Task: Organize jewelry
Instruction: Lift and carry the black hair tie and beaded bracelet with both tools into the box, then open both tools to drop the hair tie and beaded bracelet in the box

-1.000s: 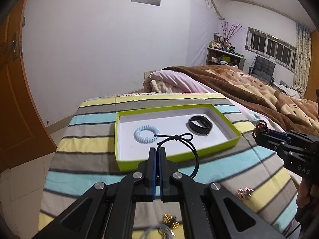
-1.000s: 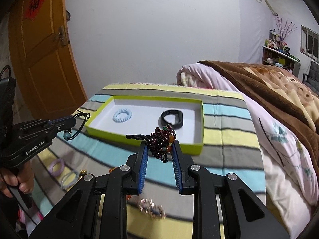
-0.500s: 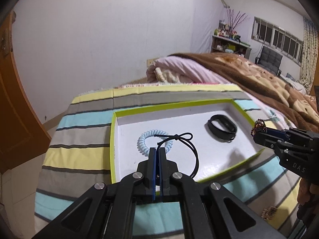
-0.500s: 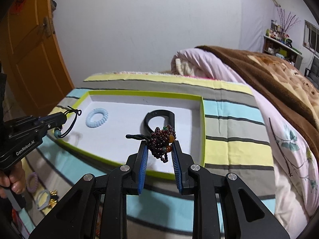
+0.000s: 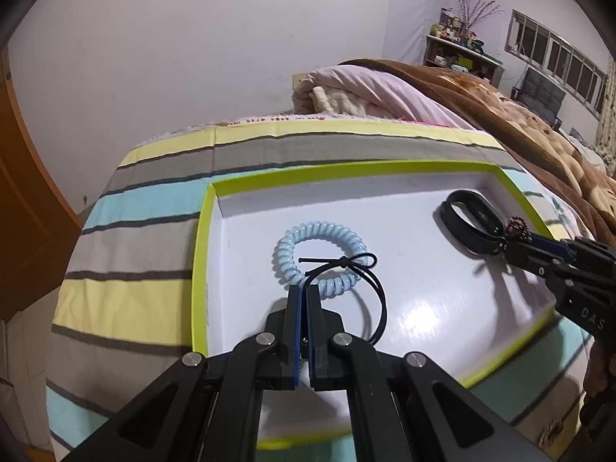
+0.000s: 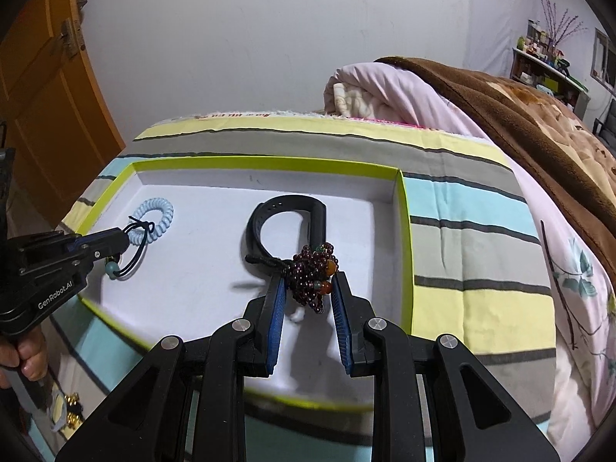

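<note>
Striped bedspread (image 6: 462,231); bead (image 6: 111,268), maybe, right-view only.

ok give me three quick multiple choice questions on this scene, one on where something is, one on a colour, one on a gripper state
1. Where does the black wristband lie?
A. inside the tray
B. on the striped cloth outside the tray
C. on the brown blanket

2. What colour is the rim of the tray?
A. red
B. lime green
C. black

3. What is the right gripper doing?
A. standing open with nothing in it
B. shut on the coiled hair tie
C. shut on the bead bracelet

Answers: 1 A, the wristband rests on the white floor of the tray. 2 B, the tray's edge is lime green in both views. 3 C, the dark red bead bracelet sits pinched between the fingers, while the pale blue coiled hair tie lies in the tray.
</note>
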